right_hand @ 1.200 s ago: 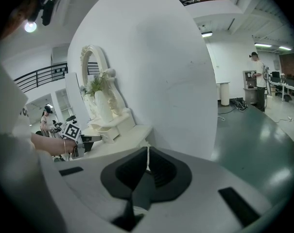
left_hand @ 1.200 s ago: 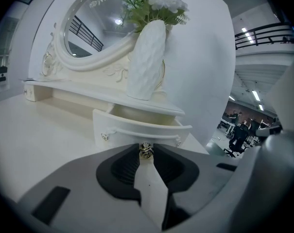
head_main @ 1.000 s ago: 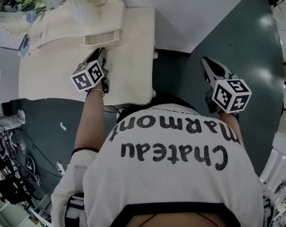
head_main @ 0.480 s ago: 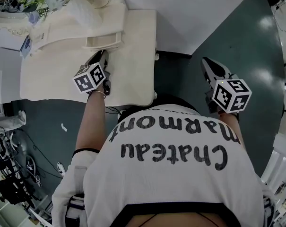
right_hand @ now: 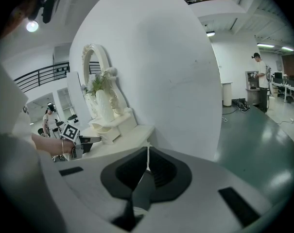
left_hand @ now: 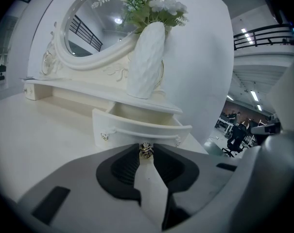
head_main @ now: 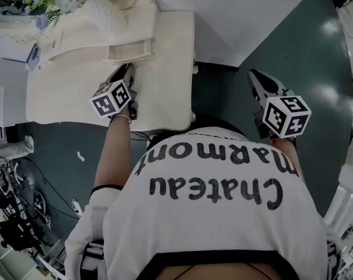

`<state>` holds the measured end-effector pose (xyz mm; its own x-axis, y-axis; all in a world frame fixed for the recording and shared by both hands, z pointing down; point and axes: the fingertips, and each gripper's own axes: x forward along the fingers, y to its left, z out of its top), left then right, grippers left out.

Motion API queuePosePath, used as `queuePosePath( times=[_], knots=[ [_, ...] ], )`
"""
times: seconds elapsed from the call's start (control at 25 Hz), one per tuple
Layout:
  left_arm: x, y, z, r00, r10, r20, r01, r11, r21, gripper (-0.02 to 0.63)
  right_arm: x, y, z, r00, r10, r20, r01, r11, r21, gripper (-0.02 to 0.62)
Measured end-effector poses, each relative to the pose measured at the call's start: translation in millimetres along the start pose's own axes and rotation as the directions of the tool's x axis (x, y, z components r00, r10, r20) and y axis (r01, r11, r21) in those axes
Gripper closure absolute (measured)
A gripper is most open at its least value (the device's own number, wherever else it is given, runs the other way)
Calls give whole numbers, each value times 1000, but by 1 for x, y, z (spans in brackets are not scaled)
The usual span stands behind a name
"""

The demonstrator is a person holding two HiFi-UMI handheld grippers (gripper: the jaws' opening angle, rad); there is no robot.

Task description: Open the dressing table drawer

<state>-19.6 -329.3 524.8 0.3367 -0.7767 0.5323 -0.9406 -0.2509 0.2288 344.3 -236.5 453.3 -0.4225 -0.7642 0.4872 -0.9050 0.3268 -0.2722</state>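
Observation:
The cream dressing table (head_main: 164,80) stands against a white wall. Its small upper drawer (head_main: 128,51) is pulled out, and in the left gripper view the curved drawer front (left_hand: 137,127) stands open just beyond my jaws. My left gripper (head_main: 126,70) points at that front. Its jaw tips (left_hand: 146,152) are shut on the small metal drawer knob (left_hand: 146,149). My right gripper (head_main: 255,77) hangs off to the right of the table over the green floor, with its jaws (right_hand: 147,160) shut on nothing.
A white ribbed vase (left_hand: 146,62) with flowers stands on the shelf above the drawer, in front of an oval mirror (left_hand: 95,23). Cables and equipment (head_main: 13,214) lie on the floor at the left. People stand far off in the hall (right_hand: 259,74).

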Motion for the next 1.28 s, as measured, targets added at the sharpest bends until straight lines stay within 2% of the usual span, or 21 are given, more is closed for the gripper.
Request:
queuePosePath(
  times=[1.28],
  knots=[
    [-8,0,-7,1000,-6,-3,6,1000,7,512,0,7,4,1000,6,1,-6,999,-34,568]
  ],
)
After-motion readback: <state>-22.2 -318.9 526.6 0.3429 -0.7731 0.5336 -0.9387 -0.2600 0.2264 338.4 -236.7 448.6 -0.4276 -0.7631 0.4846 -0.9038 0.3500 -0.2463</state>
